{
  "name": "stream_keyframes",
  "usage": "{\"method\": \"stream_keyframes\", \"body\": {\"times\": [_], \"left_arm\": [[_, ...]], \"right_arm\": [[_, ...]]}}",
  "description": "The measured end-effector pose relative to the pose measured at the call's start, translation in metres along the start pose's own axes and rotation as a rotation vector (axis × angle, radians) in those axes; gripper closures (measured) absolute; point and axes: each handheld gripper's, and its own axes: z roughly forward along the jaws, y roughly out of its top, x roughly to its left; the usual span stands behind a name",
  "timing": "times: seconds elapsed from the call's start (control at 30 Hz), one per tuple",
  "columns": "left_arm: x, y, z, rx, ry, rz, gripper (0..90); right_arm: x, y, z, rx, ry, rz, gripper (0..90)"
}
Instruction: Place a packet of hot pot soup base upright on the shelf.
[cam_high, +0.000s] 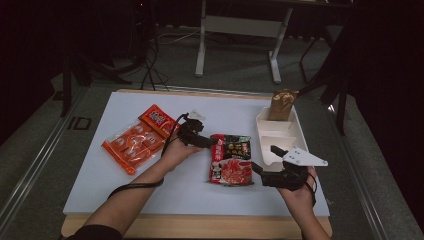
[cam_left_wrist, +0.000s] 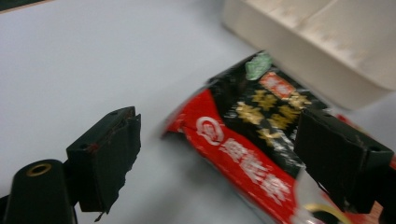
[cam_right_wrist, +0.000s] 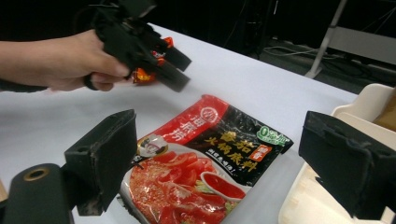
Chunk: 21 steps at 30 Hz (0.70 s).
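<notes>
Left gripper (cam_high: 209, 142), jaws spread, sits at the upper left corner of the red-and-black foil soup-base packet (cam_high: 231, 159). Right gripper (cam_high: 266, 162), jaws spread, flanks the packet's right edge. The packet lies flat on the white tabletop (cam_high: 100, 175), beside the white compartment tray (cam_high: 260, 120).

Red-and-black sauce packet (cam_high: 231, 159) with yellow lettering, orange packets (cam_high: 135, 142), white tray (cam_high: 278, 136), black gripper (cam_high: 206, 142)

Setting: a laboratory or recording workspace, not a home. A white board (cam_high: 125, 185) lies on a wooden tabletop (cam_high: 200, 227), which stands on grey floor (cam_high: 30, 165). At 12 o'clock stands a height-adjustable desk frame (cam_high: 240, 30); at 11 o'clock, cables (cam_high: 150, 65) cross the floor beside dark stand legs. Surroundings are dark (black curtains or unlit walls, indistinct).
</notes>
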Motion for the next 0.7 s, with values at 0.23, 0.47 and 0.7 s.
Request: {"method": "stream_keyframes", "body": {"times": [0.23, 0.47, 0.7], "left_arm": [[0.006, 0.001, 0.022, 0.062, 0.044, -0.025, 28.0], [0.009, 0.001, 0.043, 0.1, 0.065, -0.03, 36.2], [0.007, -0.005, 0.06, 0.144, 0.027, -0.044, 45.7]], "right_arm": [[0.001, -0.001, 0.0, 0.002, 0.004, -0.013, 11.6], [0.001, -0.001, 0.0, 0.004, 0.011, -0.01, 11.7], [0.001, -0.001, -0.001, 0.002, 0.008, -0.015, 11.8]]}}
